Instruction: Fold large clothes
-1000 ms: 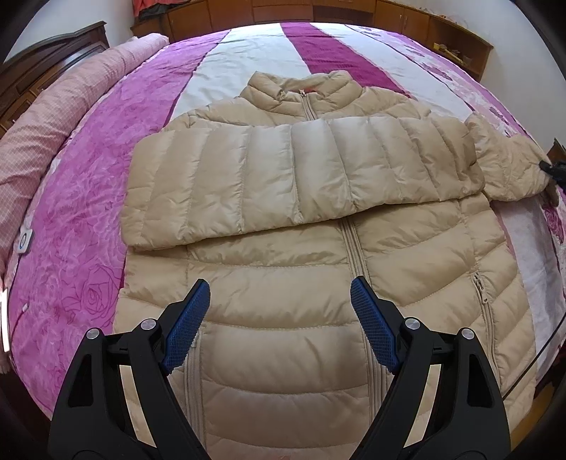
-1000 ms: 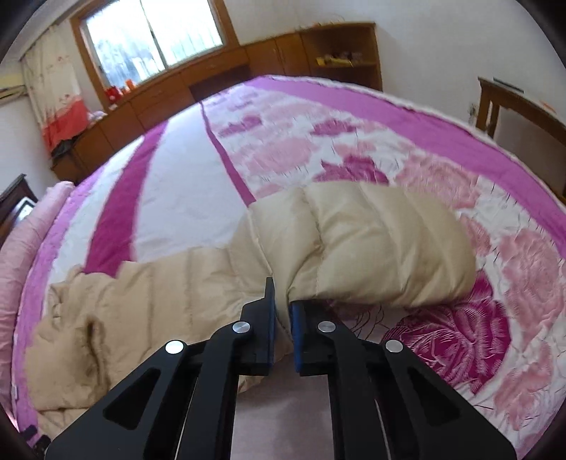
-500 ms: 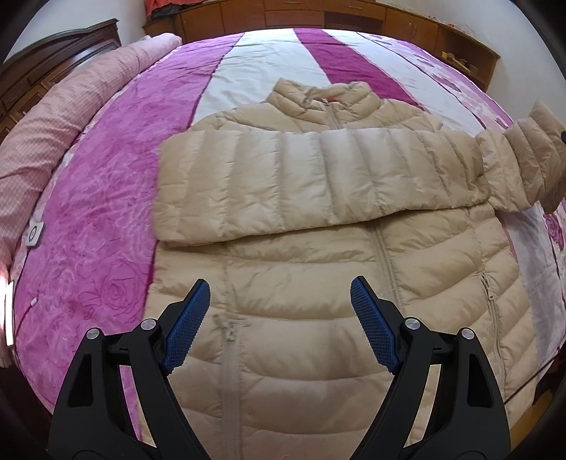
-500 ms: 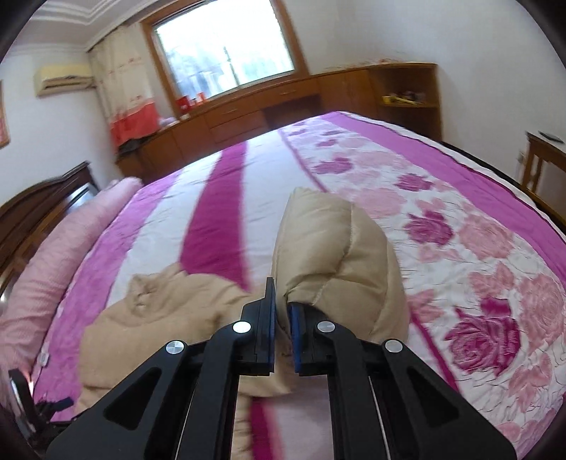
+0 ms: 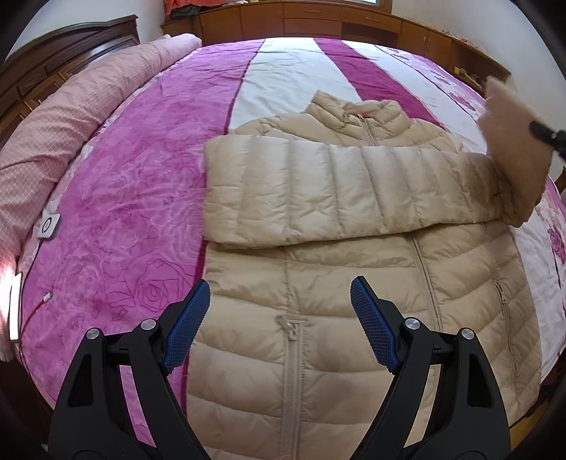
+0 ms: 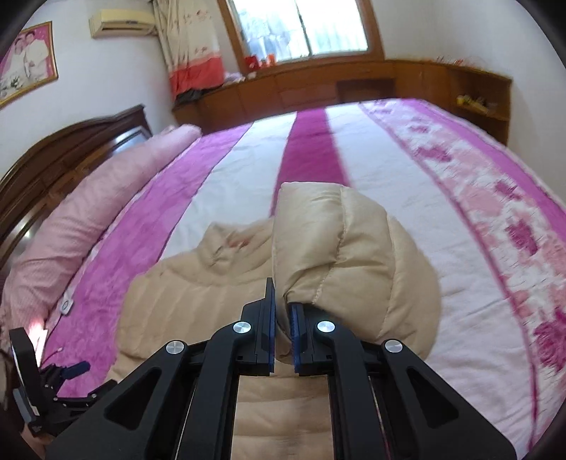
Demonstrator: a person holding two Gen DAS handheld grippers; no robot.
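1 jacket (image 5: pixel 353 283), 2 sleeves; right gripper (image 6: pixel 282 315) pinches 1.

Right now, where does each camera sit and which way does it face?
Left wrist: above the jacket's hem, looking up the bed toward the collar; open left claw in the foreground.
Right wrist: low over the jacket, facing the window; right claw clamps the lifted sleeve.
Shared: jacket, bed, the lifted sleeve, each other's claw.
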